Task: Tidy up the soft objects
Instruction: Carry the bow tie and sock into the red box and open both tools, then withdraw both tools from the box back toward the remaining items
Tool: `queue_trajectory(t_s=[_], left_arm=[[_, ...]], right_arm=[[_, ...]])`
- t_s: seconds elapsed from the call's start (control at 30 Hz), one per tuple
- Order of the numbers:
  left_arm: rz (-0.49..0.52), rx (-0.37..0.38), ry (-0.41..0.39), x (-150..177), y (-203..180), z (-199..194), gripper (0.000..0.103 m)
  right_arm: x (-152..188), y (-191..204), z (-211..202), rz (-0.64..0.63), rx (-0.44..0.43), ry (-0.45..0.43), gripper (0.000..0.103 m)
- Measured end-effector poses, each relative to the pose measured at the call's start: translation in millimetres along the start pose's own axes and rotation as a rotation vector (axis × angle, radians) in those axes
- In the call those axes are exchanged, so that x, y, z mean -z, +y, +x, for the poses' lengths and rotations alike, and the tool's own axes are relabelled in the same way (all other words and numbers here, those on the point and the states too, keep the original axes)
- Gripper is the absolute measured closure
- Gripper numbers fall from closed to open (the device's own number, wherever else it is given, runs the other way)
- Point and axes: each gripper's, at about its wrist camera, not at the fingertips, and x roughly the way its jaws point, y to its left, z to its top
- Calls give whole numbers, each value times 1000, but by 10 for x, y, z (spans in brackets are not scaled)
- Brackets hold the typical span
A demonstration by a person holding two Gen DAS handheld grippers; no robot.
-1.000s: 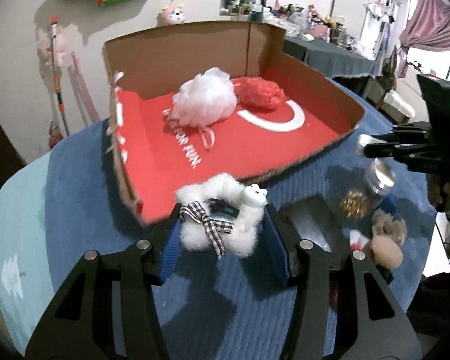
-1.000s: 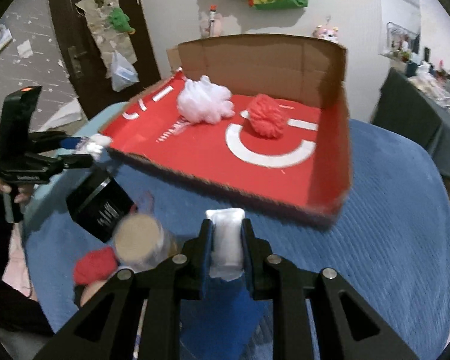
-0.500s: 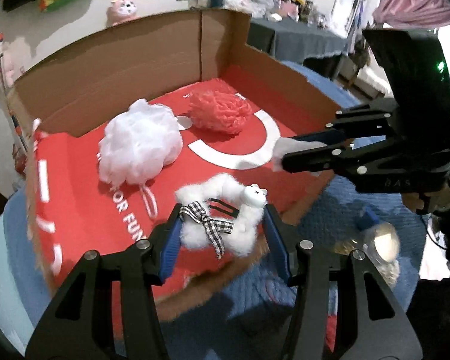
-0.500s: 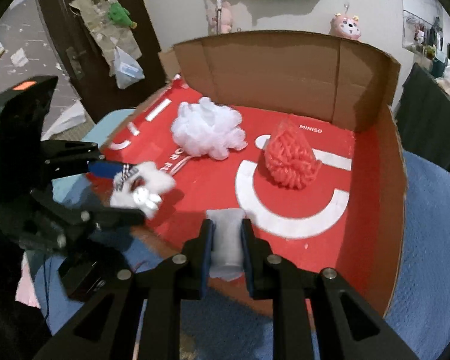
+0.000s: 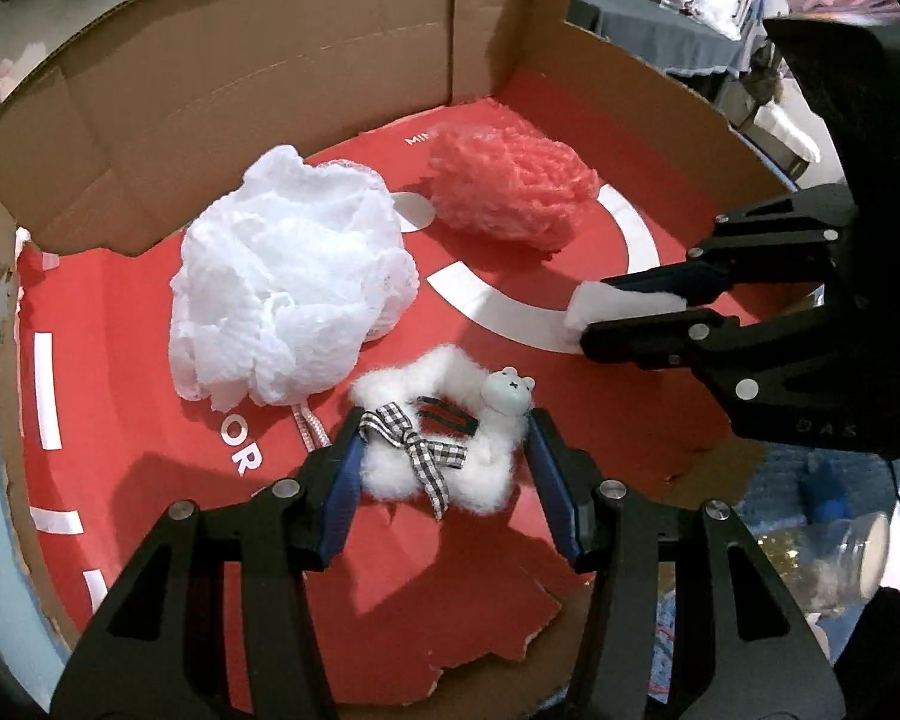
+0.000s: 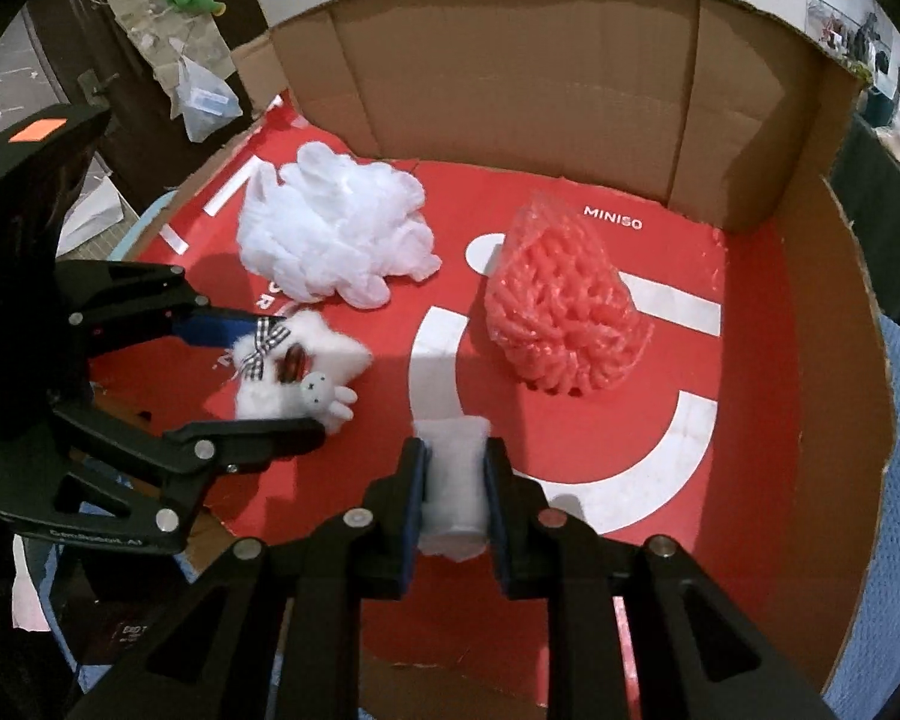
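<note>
Soft white fluffy scrunchie with a checked bow and small bear charm [image 5: 444,456] sits clamped between the blue pads of our left gripper [image 5: 444,468], jaws partly open around its width, over the near edge of the shallow cardboard tray with red printed floor [image 5: 120,444]; we judge the light side squeeze keeps the loop from collapsing. Its ring lies flat, long axis across the jaws, charm toward the right. Beyond it rest a white mesh bath pouf [image 5: 288,288] and a coral knitted bundle [image 5: 510,192], both mid-tray. From the right wrist view, our right gripper [image 6: 453,495] is nearly closed on a white plush roll [image 6: 453,480], gripped across its narrow sides, long axis pointing forward into the tray, above the near edge. Both loads hang over the tray floor, probably for release beside the others.
</note>
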Motion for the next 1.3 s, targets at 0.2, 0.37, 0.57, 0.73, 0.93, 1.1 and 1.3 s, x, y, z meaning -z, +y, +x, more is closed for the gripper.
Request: queue_trajectory(t_s=[0.2, 0.37, 0.57, 0.73, 0.93, 1.1, 1.3], left_arm=[[19, -21, 8, 40, -40, 43, 48], [28, -30, 3, 55, -40, 44, 35], [16, -29, -42, 76, -39, -153, 35], [-9, -34, -76, 126, -54, -377, 35], [-55, -36, -166, 299, -158, -824, 22], [-86, -62, -292, 493, -365, -1326, 21], [-127, -99, -482, 860, -719, -2005, 8]], right_arm=[[19, -17, 19, -2, 17, 4, 64], [42, 3, -20, -24, 40, -8, 43], [46, 33, -151, -23, 54, -37, 40], [93, 77, -428, -15, 61, -86, 28], [183, 220, -847, -10, 77, -165, 19], [363, 435, -1342, -19, 94, -268, 9], [734, 771, -1969, -41, 127, -418, 0]])
